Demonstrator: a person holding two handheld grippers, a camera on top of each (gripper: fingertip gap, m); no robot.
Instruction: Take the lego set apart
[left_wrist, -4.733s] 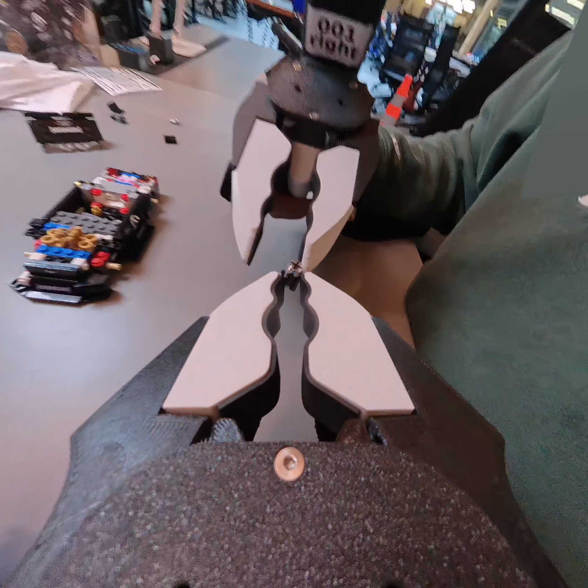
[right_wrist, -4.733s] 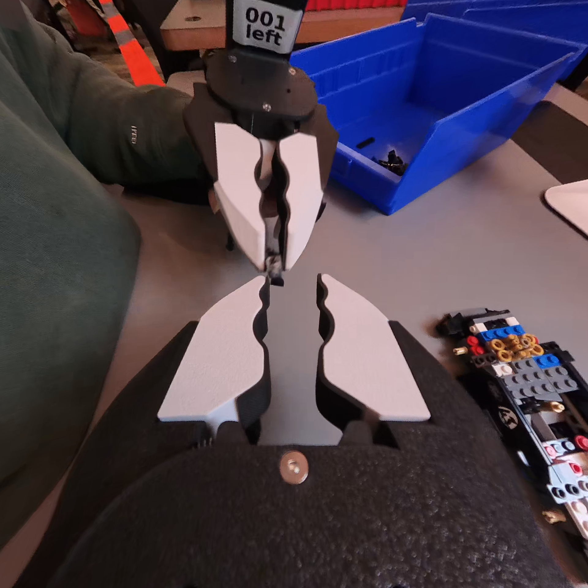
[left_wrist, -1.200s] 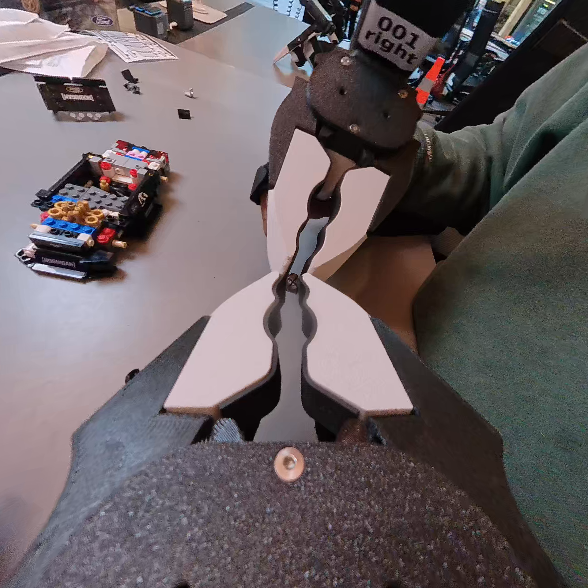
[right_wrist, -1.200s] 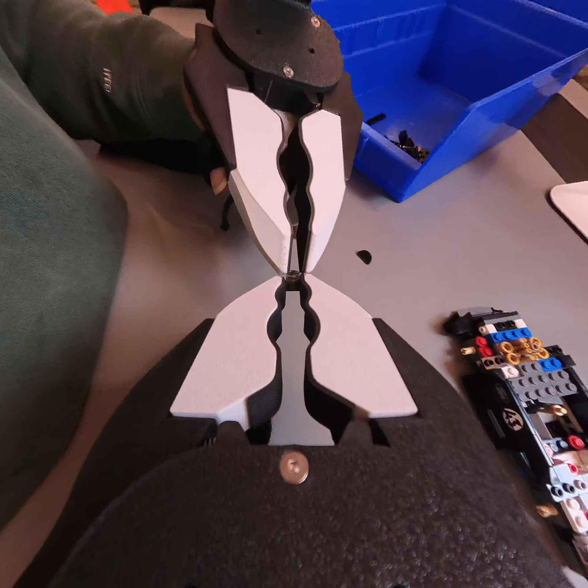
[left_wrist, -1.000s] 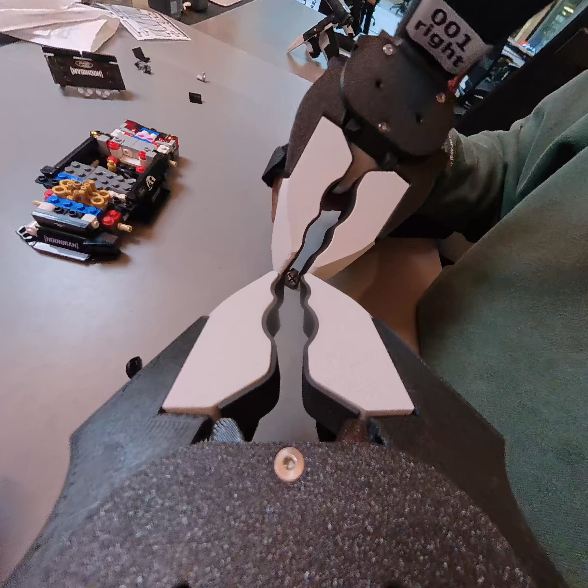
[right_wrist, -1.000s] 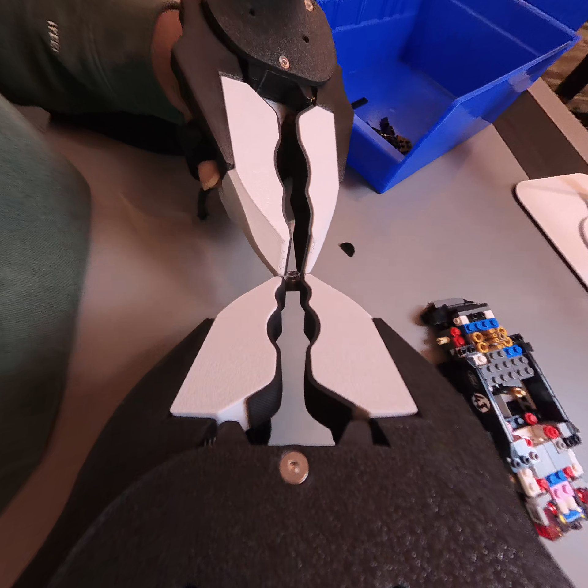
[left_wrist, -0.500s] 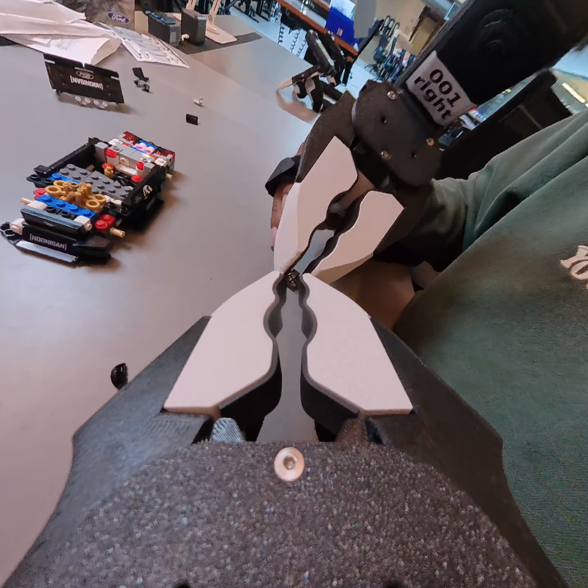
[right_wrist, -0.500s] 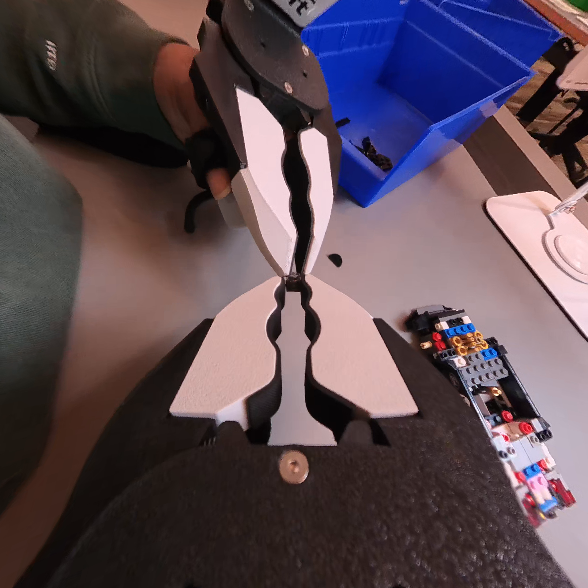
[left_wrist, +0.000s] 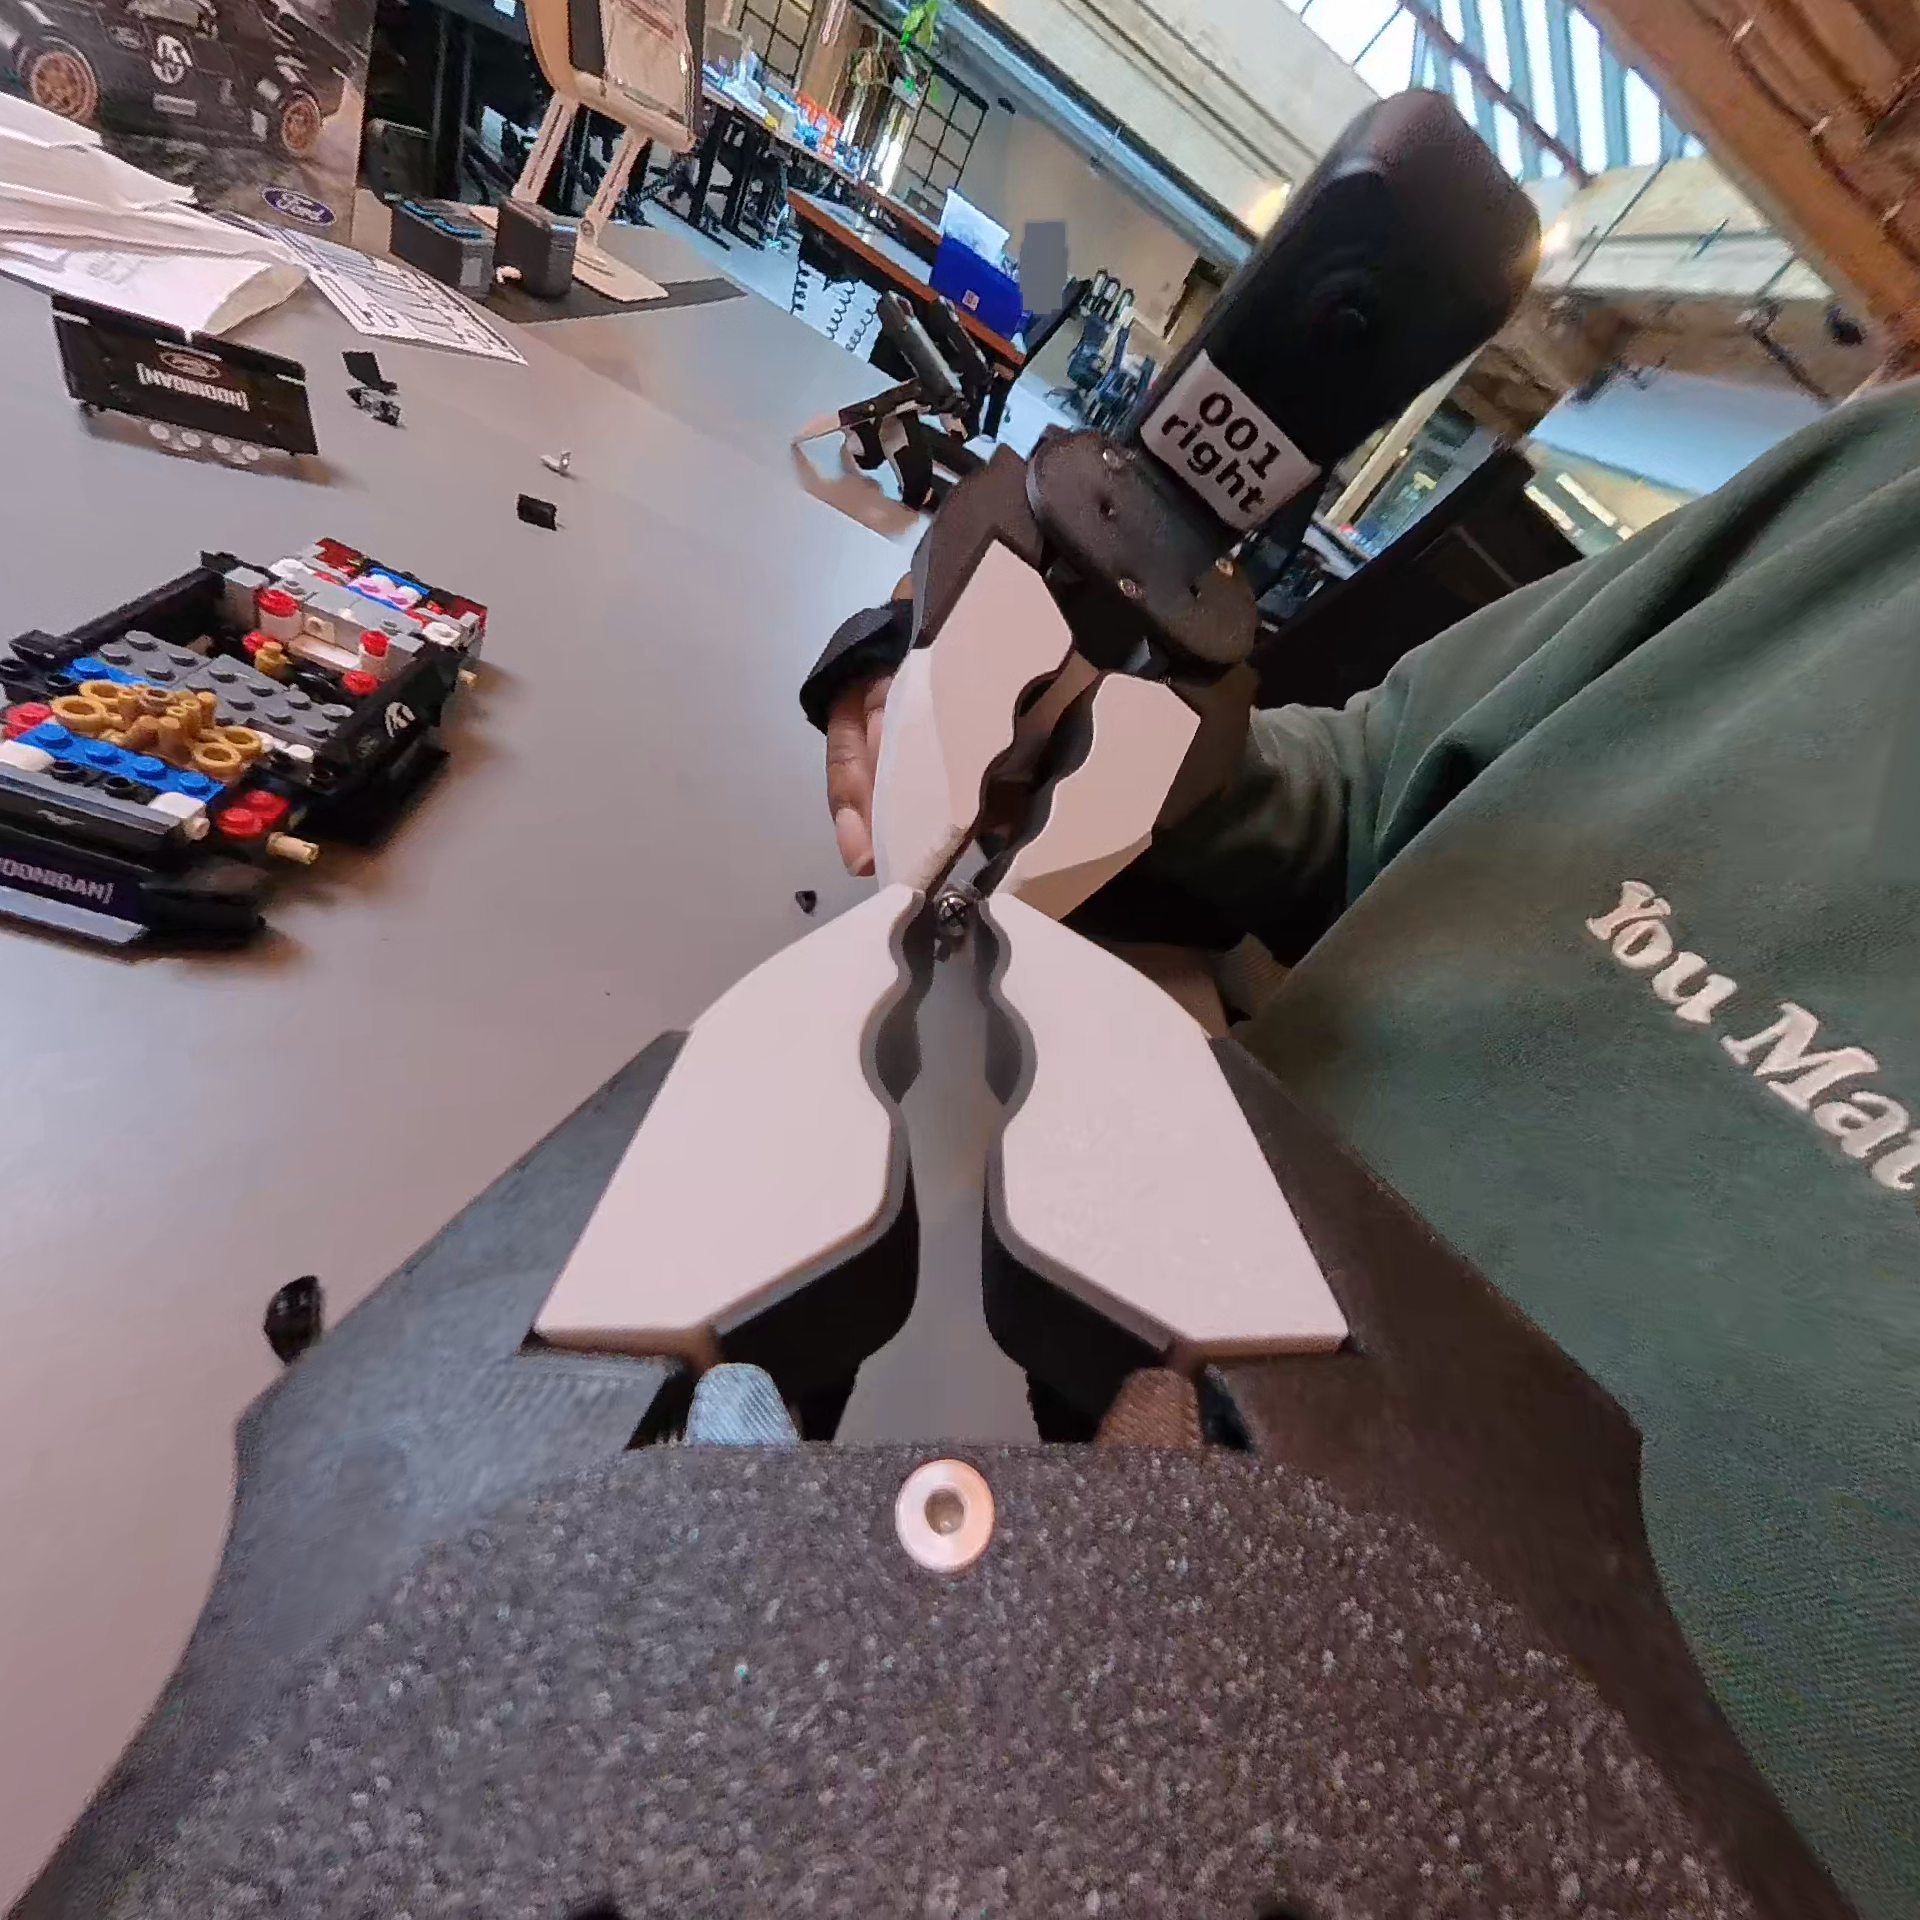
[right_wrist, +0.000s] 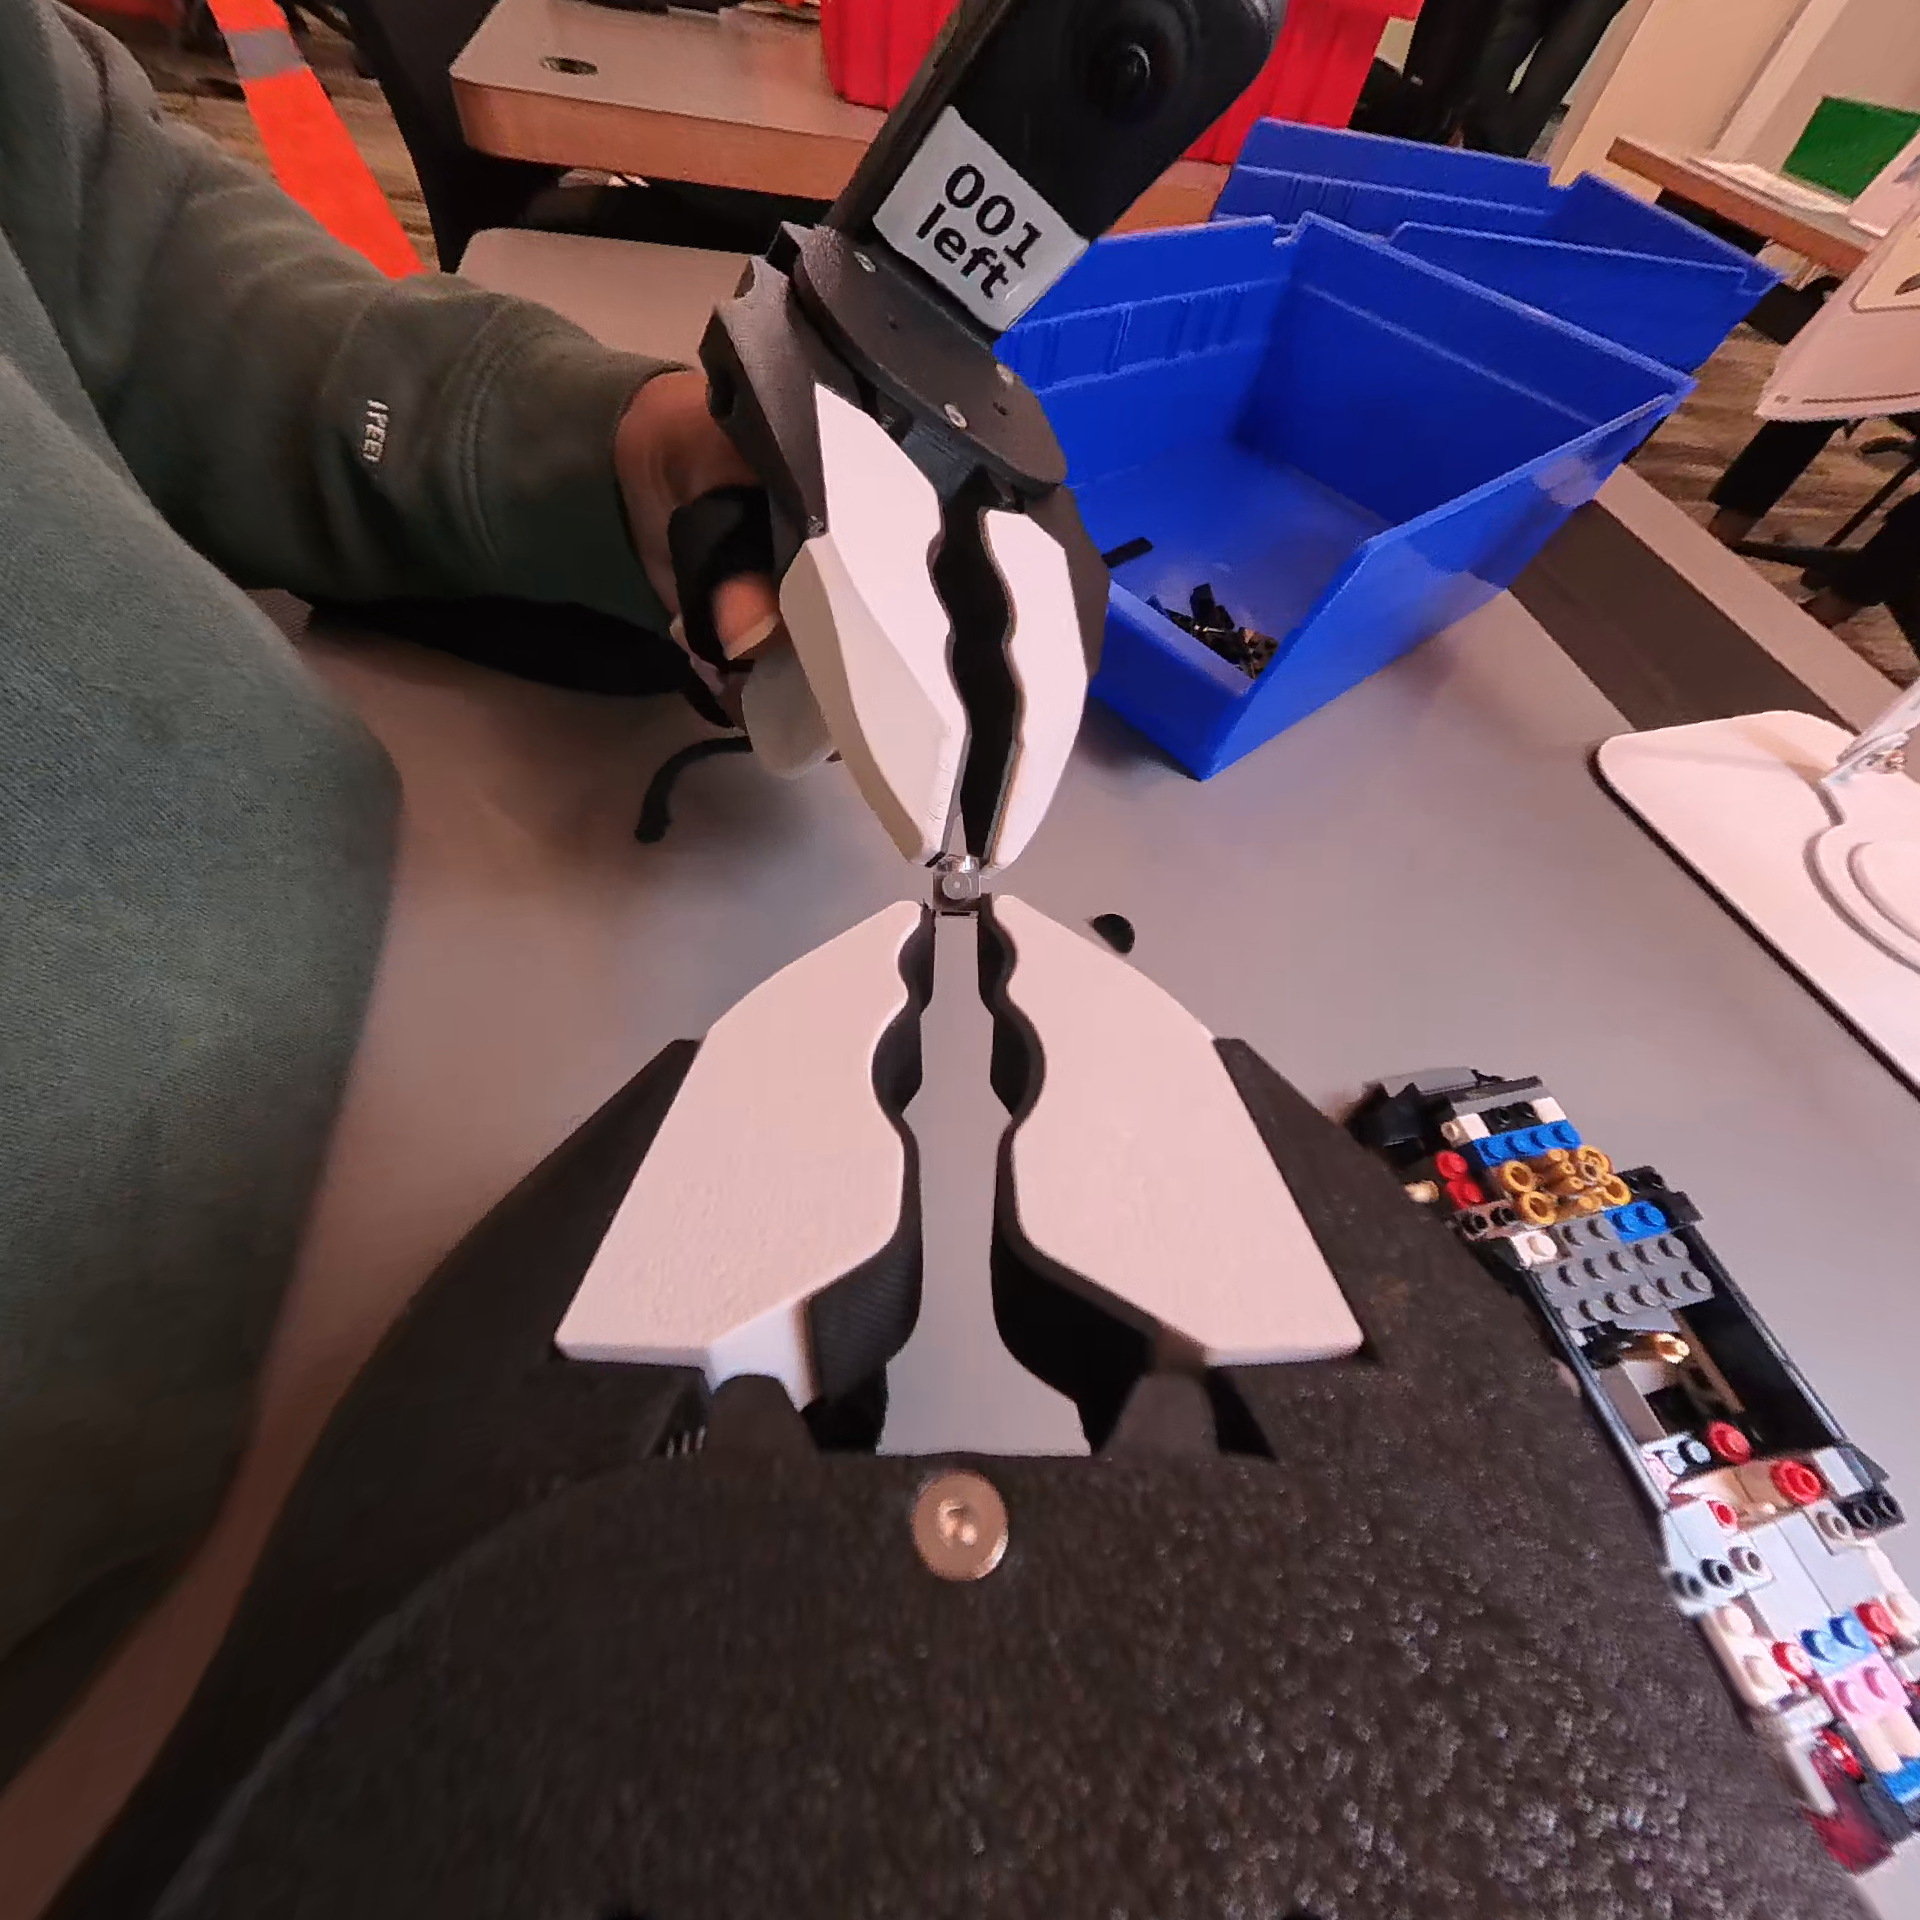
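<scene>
Tip to tip they meet: the left gripper (left_wrist: 948, 912) and the right gripper (right_wrist: 956, 914) both have their jaws clenched on one tiny grey piece (right_wrist: 956, 885), held in the air above the tabletop (right_wrist: 1351, 852). It's too small to read its long axis, but it looks pinched from opposite ends, so the split should come along the line between them. Both grippers tilt toward each other, equally near. The lego car (left_wrist: 218, 717) lies well apart on the tabletop, the blue bin (right_wrist: 1403, 520) beyond.
</scene>
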